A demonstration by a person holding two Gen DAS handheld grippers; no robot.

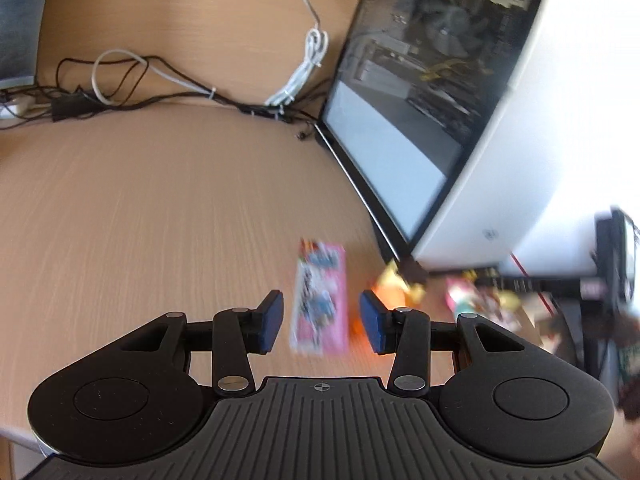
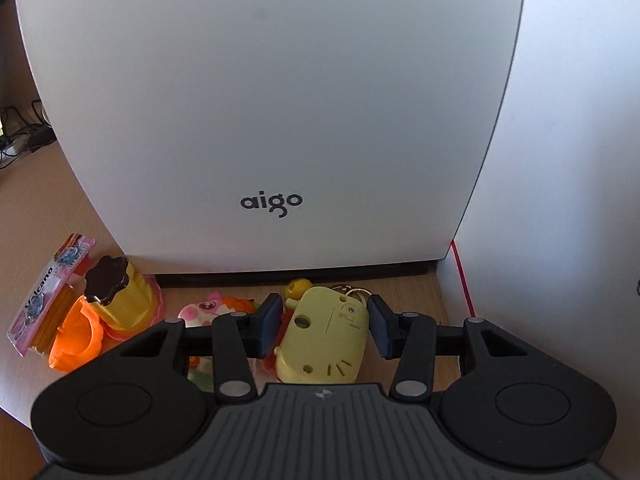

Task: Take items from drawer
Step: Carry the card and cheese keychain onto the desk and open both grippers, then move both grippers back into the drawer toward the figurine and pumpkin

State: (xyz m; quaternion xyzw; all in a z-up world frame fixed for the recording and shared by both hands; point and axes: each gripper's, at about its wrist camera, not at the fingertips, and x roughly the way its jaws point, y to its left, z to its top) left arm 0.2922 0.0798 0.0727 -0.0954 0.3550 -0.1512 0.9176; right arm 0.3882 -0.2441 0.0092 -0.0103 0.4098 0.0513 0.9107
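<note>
Now we see our left hand-held gripper point(image 1: 322, 326) released above the wooden bench point(image 1: 160, 220), its blue pads either side of a pink packet point(image 1: 320, 304) lying flat below, not pressing it. Our right hand-held gripper point(image 2: 322, 326) is also released, its pads flanking a pale yellow toy point(image 2: 324, 340) without gripping it. That toy lies among other small items, just before a white computer case point(image 2: 272, 120); an orange ring point(image 2: 76, 340) and a yellow brown-topped piece point(image 2: 116, 296) sit leftward.
</note>
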